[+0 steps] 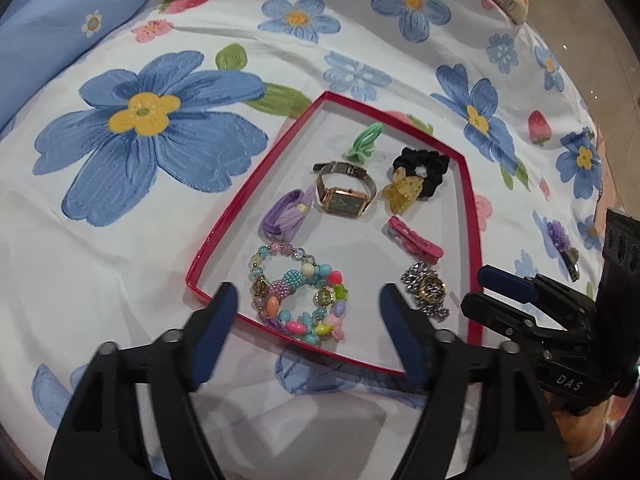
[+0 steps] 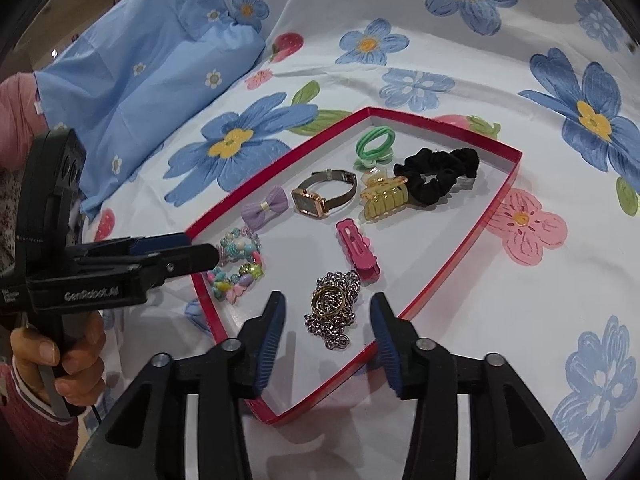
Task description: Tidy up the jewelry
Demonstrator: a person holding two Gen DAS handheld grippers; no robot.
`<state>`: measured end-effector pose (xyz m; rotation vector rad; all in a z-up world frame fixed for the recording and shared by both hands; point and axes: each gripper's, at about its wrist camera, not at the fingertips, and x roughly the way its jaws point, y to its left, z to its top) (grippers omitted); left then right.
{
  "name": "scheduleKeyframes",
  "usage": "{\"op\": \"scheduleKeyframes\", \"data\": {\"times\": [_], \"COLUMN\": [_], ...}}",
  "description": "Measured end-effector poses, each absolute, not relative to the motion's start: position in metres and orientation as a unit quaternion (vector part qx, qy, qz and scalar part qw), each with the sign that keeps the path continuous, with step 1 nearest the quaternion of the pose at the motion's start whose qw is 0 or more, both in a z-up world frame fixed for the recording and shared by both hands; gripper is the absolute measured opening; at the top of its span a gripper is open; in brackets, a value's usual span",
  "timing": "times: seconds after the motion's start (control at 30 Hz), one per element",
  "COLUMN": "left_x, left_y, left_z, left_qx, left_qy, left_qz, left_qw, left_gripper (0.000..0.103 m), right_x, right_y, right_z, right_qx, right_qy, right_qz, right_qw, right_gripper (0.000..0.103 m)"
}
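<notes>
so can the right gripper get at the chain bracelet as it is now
Probably yes: the right gripper is open and empty, the chain bracelet lies just ahead between its fingers in the red tray, and nothing covers it.

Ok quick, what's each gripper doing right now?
Left gripper: open, holding nothing, over the bead bracelets.
Right gripper: open, holding nothing, over the chain watch.

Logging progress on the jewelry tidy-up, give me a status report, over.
Left gripper open over beaded bracelets. Right gripper open over chain watch. Both empty. Everything sits inside red tray; nothing in the way.
</notes>
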<state>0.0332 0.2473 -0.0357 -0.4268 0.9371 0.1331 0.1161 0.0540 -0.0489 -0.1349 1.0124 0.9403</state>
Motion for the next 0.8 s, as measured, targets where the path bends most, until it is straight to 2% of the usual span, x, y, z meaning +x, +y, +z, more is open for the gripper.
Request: {"op": "scheduleKeyframes", "data": {"times": [0.07, 0.13, 0.47, 0.8], "left_x": [0.029, 0.025, -0.005, -0.038], "left_y": [0.249, 0.251, 0.247, 0.221], "left_z": [-0.032, -0.03, -0.028, -0.003], "left_qx": [-0.211, -0.22, -0.245, -0.185], "left_qy": [0.44, 0.434, 0.417, 0.387], "left_qz": [0.066, 0.07, 0.094, 0.132], "left_qw": [0.87, 0.871, 0.87, 0.894], "left_gripper": [0.083, 0.087, 0.089, 0.089], "right_x": [0.116, 0.115, 0.109, 0.088], "right_y": [0.05, 0.043, 0.016, -0.009], "right_z": [-0.045, -0.039, -0.033, -0.012], "right_qx": [-0.05, -0.036, 0.026, 0.048], "right_qy": [0.459, 0.445, 0.426, 0.389], "right_qz": [0.433, 0.43, 0.418, 0.41], "right_qw": [0.775, 0.785, 0.802, 0.823], "right_gripper": [0.07, 0.076, 0.079, 0.081]}}
